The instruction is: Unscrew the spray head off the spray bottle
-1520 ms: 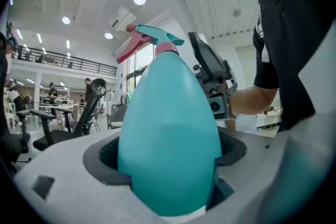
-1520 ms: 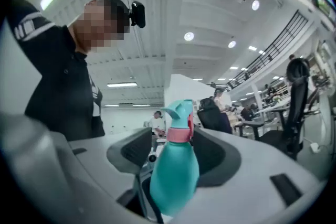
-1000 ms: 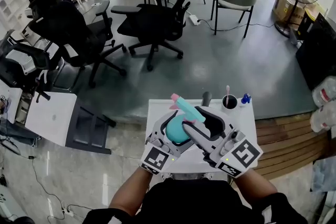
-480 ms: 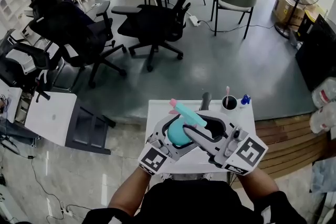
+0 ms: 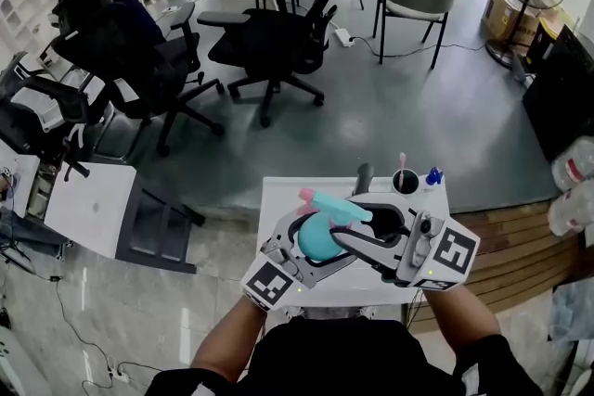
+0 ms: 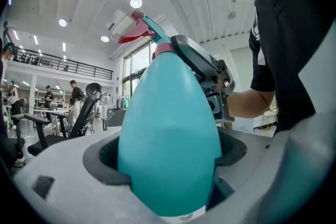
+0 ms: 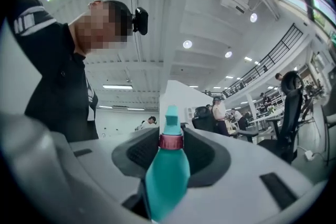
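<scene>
Left hand-held gripper [image 6: 168,165] clamped on bottle [image 5: 316,238]; right hand-held gripper [image 7: 170,150], jaws just eased wider, pinching collar [image 7: 170,141]; spray head [image 5: 339,207] still on, unscrewing outstanding.

Teal spray bottle [image 5: 316,238] (pink collar [image 7: 170,141])

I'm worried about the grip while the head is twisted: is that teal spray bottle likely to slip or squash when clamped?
The spray bottle has a smooth, egg-shaped body, so it may well turn or creep inside the left gripper. It looks like plastic, so it is probably light and slightly squashable rather than brittle.
</scene>
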The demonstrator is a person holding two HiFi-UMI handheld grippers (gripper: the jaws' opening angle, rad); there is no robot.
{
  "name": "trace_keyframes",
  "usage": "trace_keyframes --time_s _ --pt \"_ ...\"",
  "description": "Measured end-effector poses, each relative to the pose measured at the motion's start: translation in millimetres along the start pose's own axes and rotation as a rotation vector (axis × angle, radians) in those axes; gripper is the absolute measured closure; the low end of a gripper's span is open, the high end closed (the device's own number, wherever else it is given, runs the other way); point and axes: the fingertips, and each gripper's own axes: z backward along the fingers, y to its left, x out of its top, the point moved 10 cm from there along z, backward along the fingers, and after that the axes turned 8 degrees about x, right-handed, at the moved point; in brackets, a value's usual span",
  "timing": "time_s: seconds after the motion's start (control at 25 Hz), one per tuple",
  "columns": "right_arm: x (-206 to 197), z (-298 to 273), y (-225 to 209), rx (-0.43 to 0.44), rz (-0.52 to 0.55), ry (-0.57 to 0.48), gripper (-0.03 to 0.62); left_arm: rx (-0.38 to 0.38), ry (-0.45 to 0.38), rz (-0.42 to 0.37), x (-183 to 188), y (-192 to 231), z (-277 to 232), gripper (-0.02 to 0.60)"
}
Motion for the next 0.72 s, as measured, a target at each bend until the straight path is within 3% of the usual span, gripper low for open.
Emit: trace_keyframes --time_s 0.16,0.32,0.48,0.72 --pt "2 0 4 -0.112 0.027 0.033 0.358 0.077 0.012 0.014 -2 7 4 0.121" --pt "-1 3 13 -0.227 -0.010 0.043 0.358 0.154 0.033 -0.025 -7 13 6 0.121" --pt "-7 -7 19 -0.290 -0.006 0.072 0.361 0.163 0.046 -0.089 -11 14 5 0.121" --pt "-2 -19 20 -0.361 0.038 0.079 0.372 0.162 0.055 -0.114 -10 8 0 0.121"
